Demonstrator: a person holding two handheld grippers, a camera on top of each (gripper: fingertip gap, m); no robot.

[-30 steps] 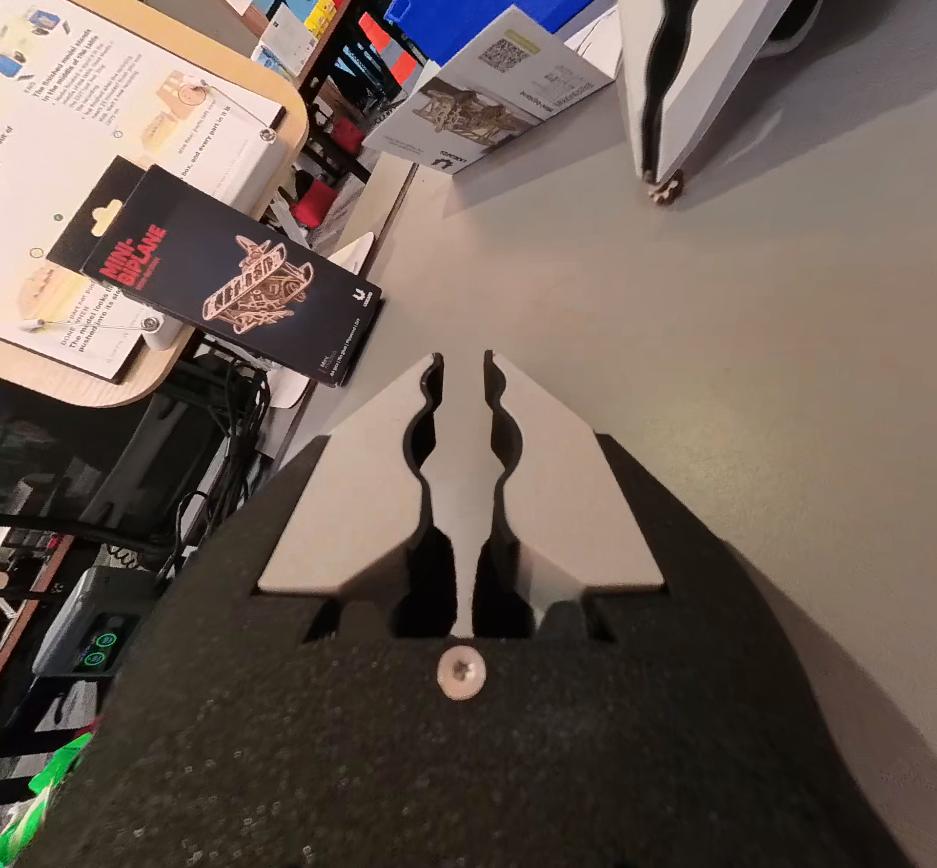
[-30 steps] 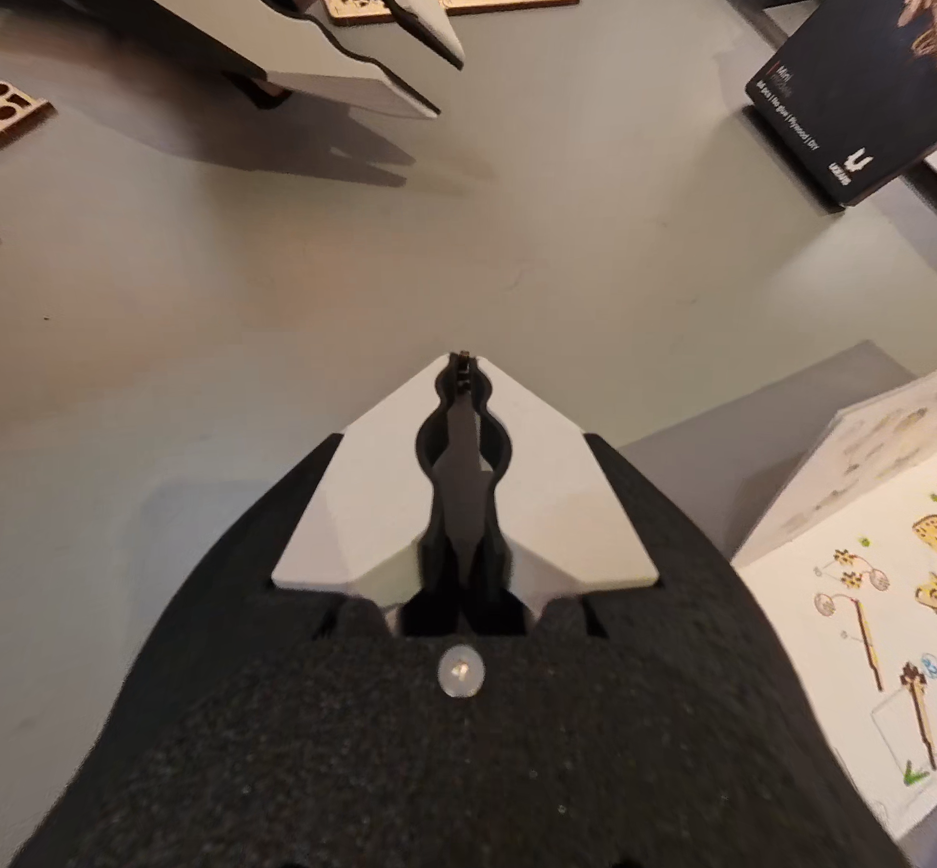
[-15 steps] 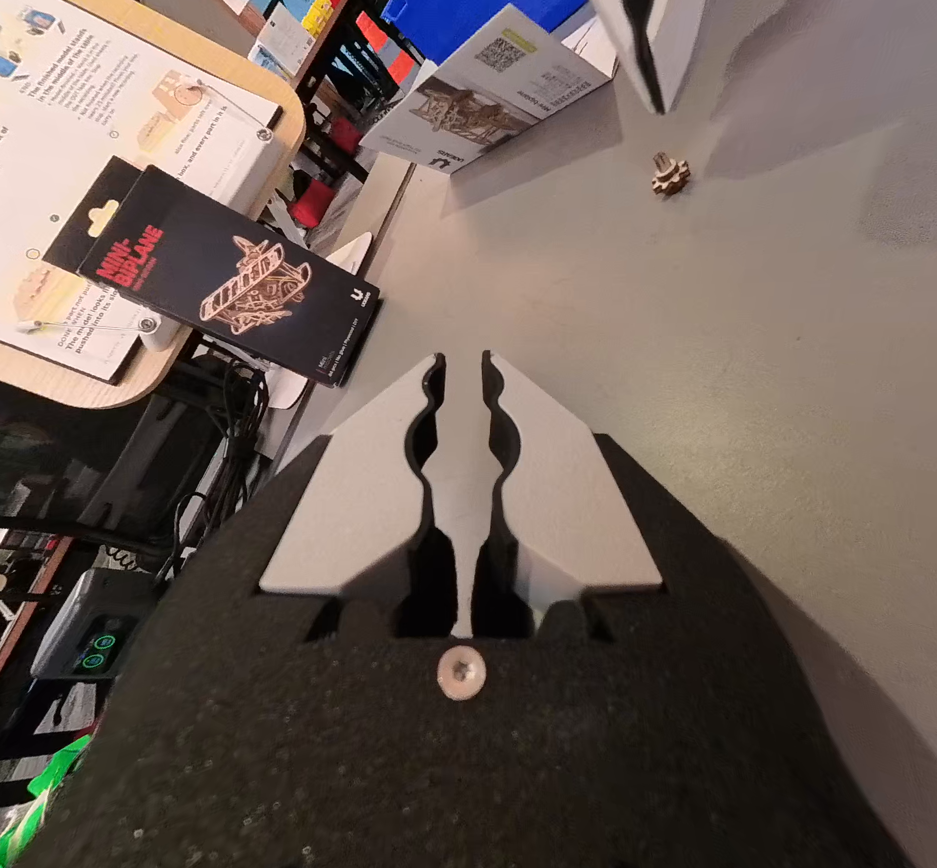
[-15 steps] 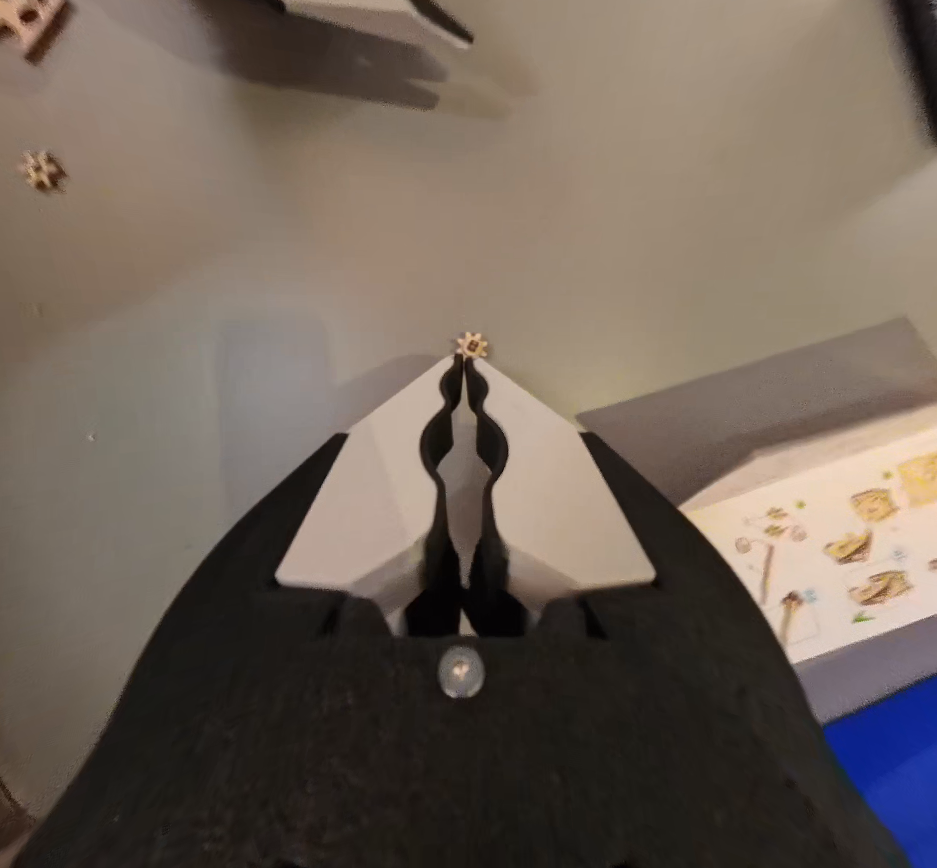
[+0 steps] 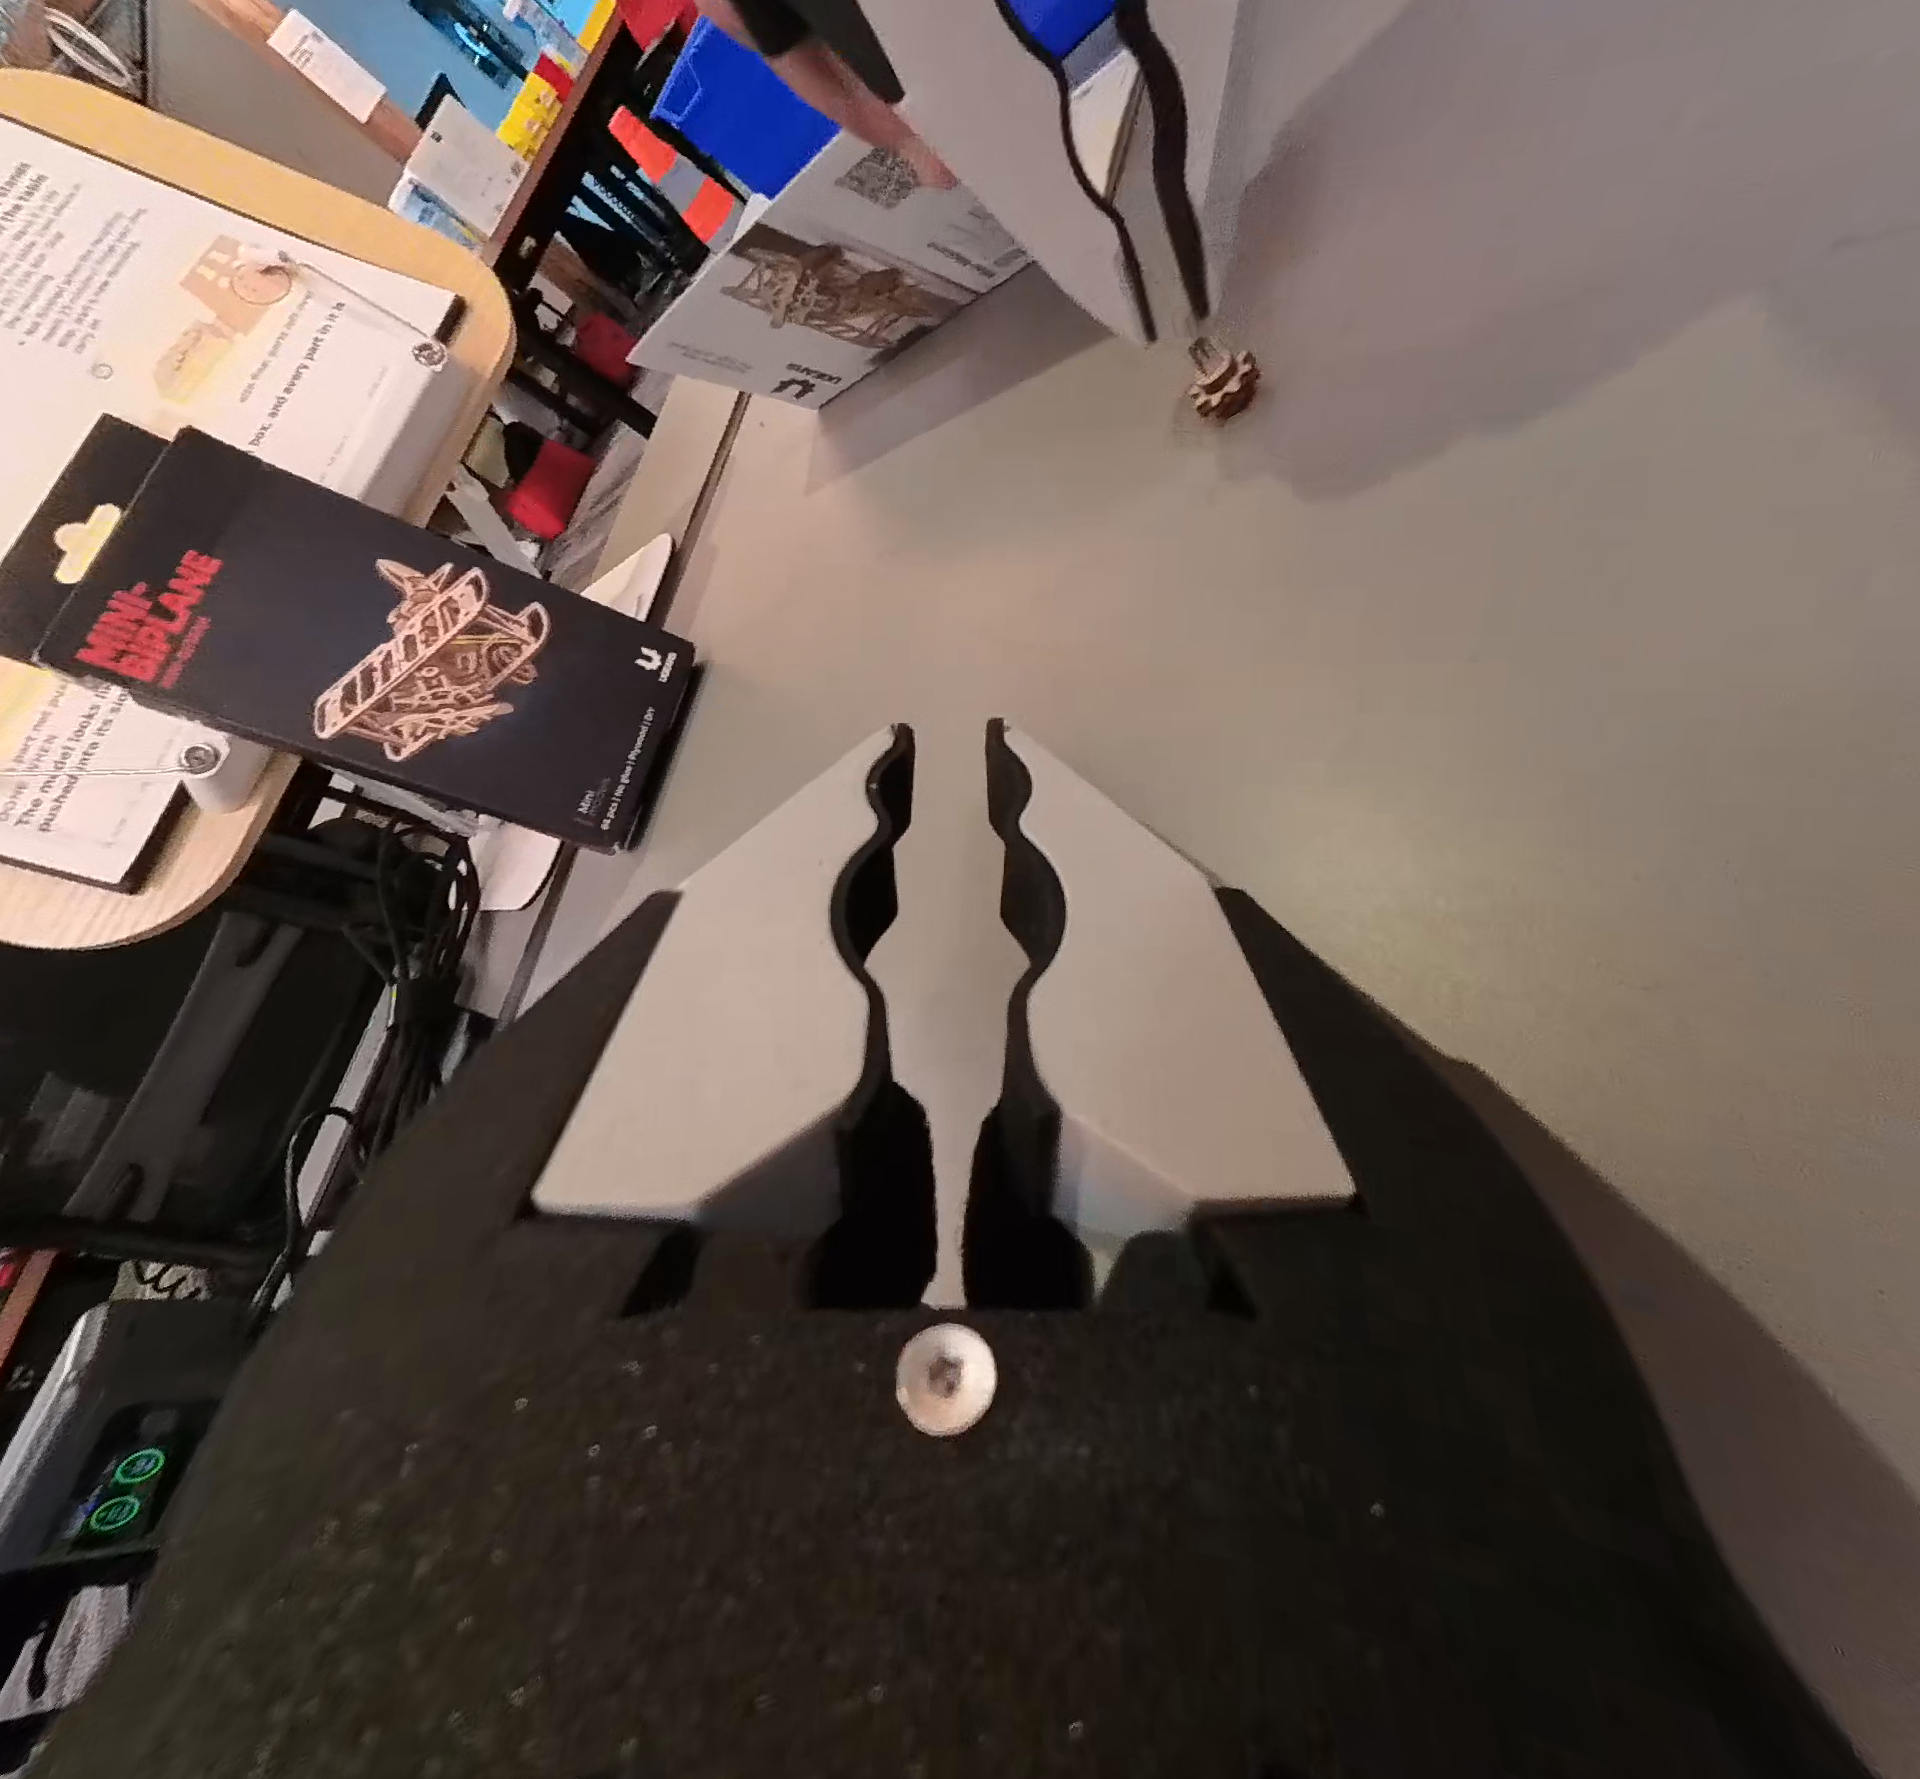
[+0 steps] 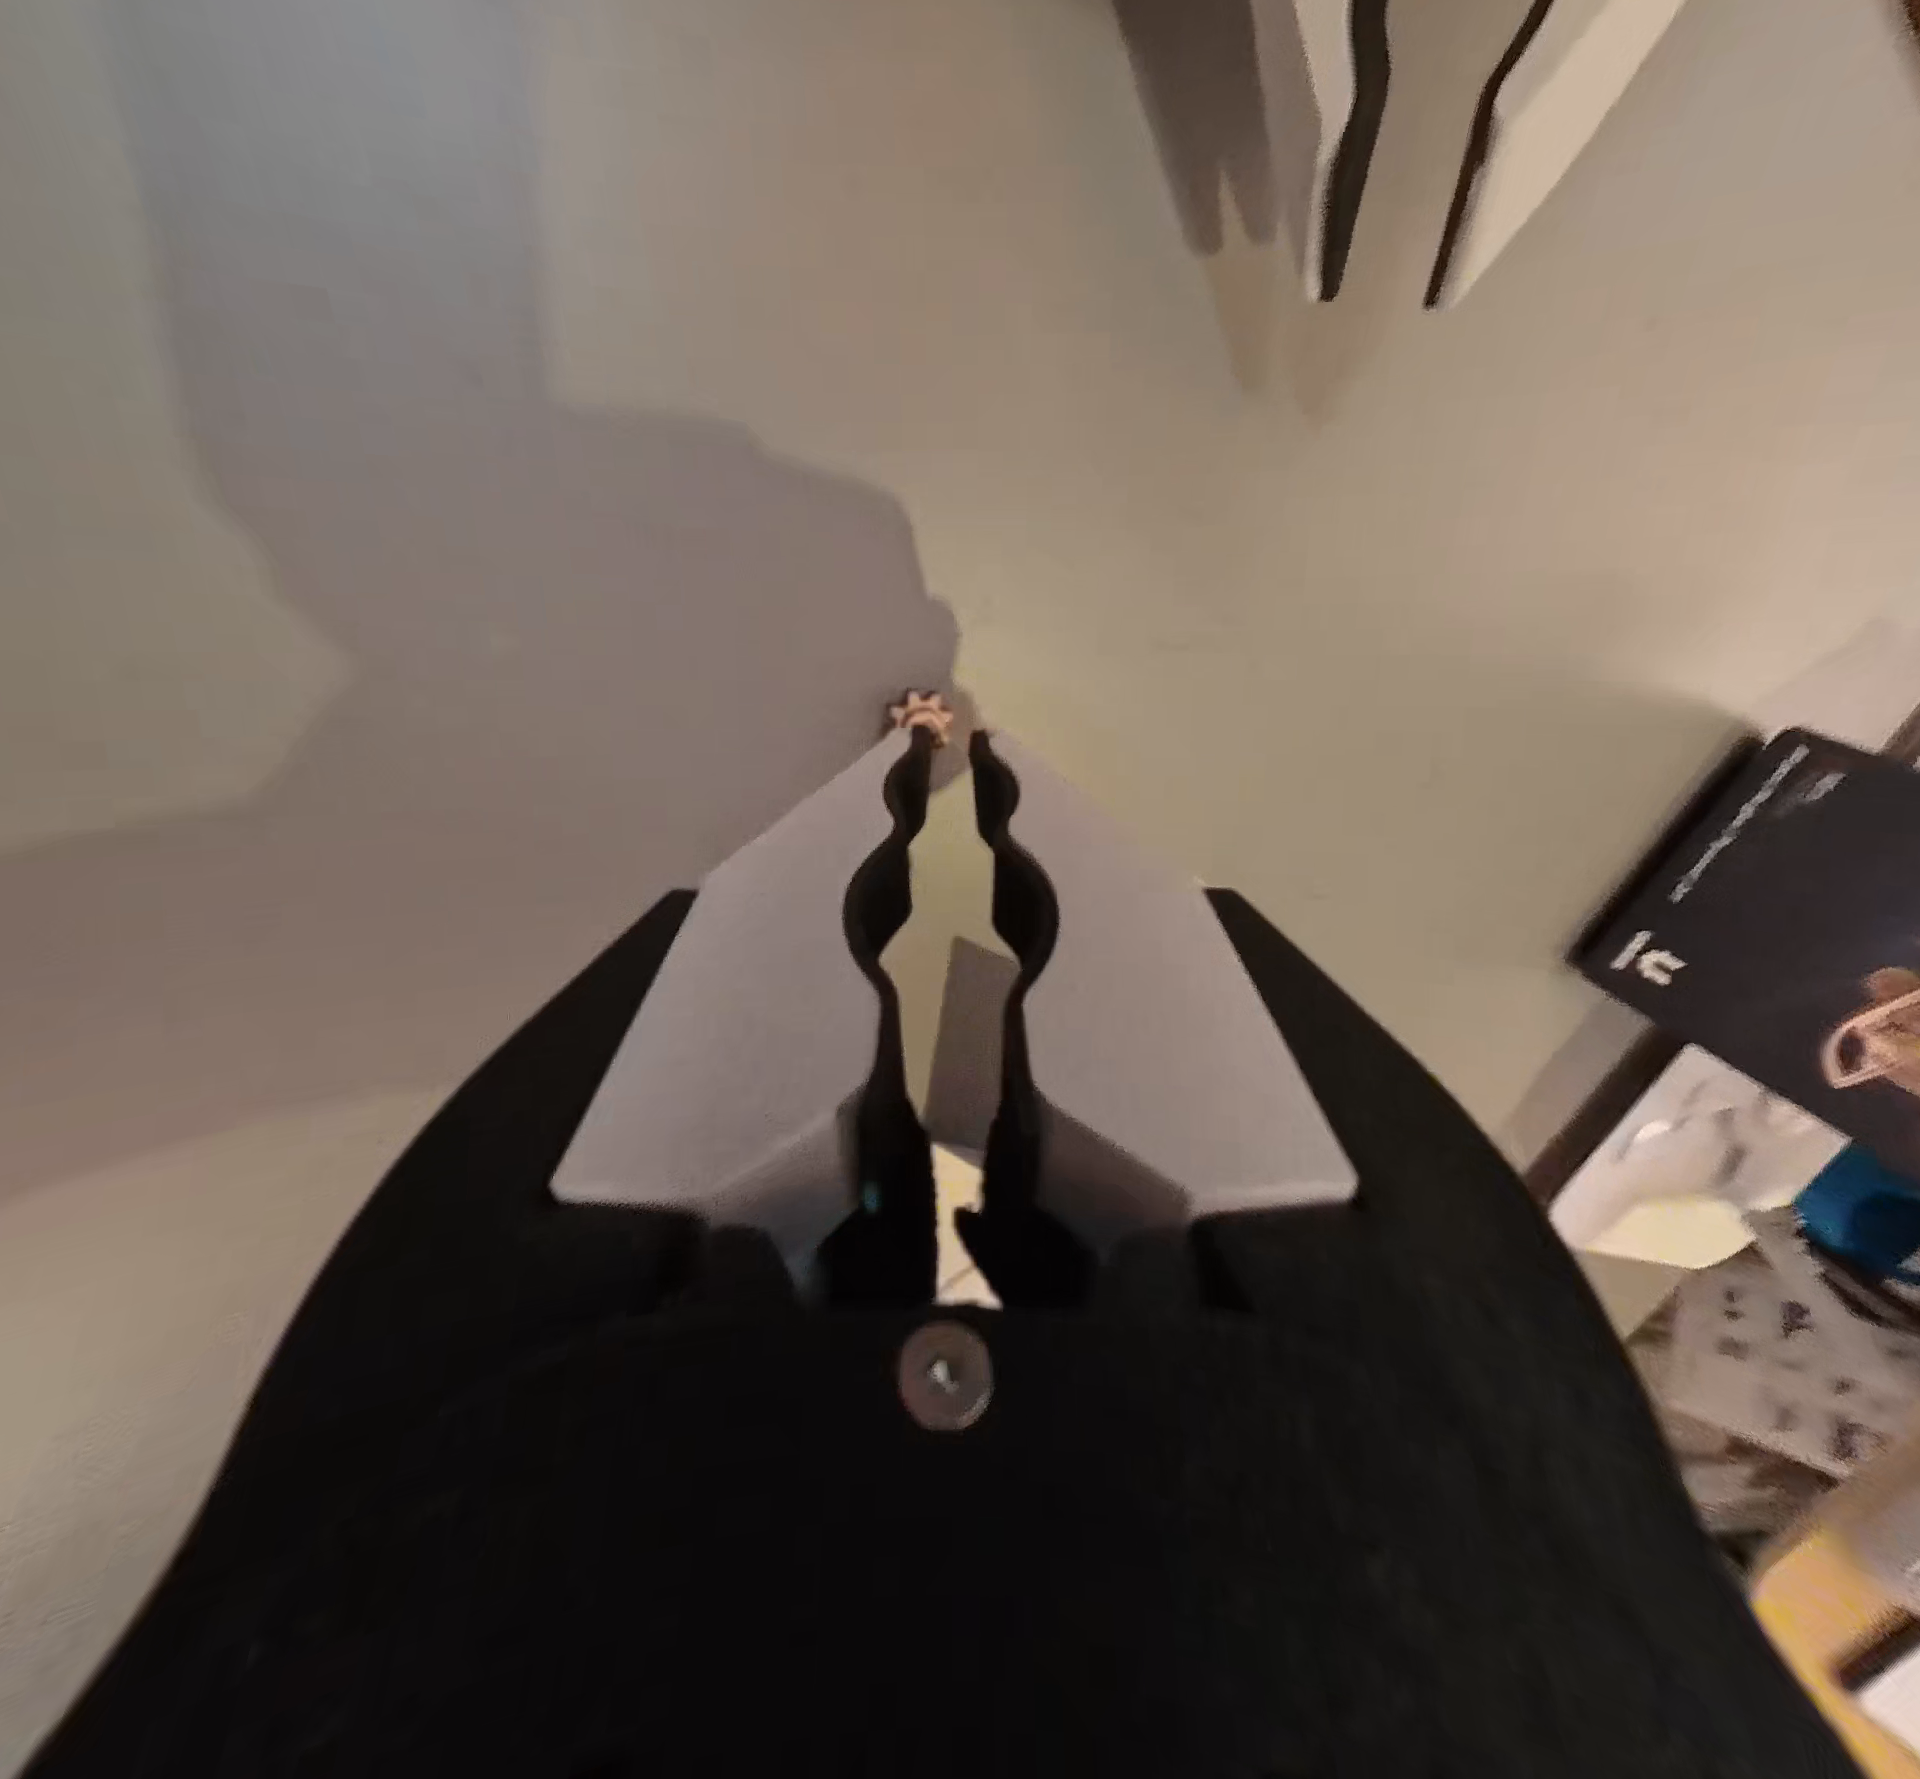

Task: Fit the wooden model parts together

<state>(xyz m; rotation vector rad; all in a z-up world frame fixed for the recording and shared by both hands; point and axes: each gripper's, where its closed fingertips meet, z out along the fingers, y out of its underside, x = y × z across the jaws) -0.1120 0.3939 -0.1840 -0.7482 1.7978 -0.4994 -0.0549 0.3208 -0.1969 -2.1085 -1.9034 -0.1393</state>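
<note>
A small wooden gear [image 5: 1224, 389] lies on the grey table [image 5: 1351, 794]. My right gripper [image 6: 951, 742] is open by a narrow gap, its tips right at the gear [image 6: 922, 713], which sits just beyond the left fingertip and is not held. In the left wrist view the right gripper [image 5: 1174, 327] points down at the gear from above. My left gripper [image 5: 948, 732] is open and empty, low over the table and well short of the gear. It also shows at the top of the right wrist view [image 6: 1377, 295].
A black model box [image 5: 364, 669] lies at the table's left edge and also shows in the right wrist view [image 6: 1766, 898]. A white box with a model picture [image 5: 831, 295] and a blue bin [image 5: 748, 108] stand behind. An instruction sheet [image 5: 208, 295] lies on a wooden side table. The left gripper's tips are roughly 10 centimeters from the right gripper's.
The right gripper was shut on the gear, set it on the table and lifted off. It has now come back down to the gear with its jaws slightly apart. The left gripper has not moved.
</note>
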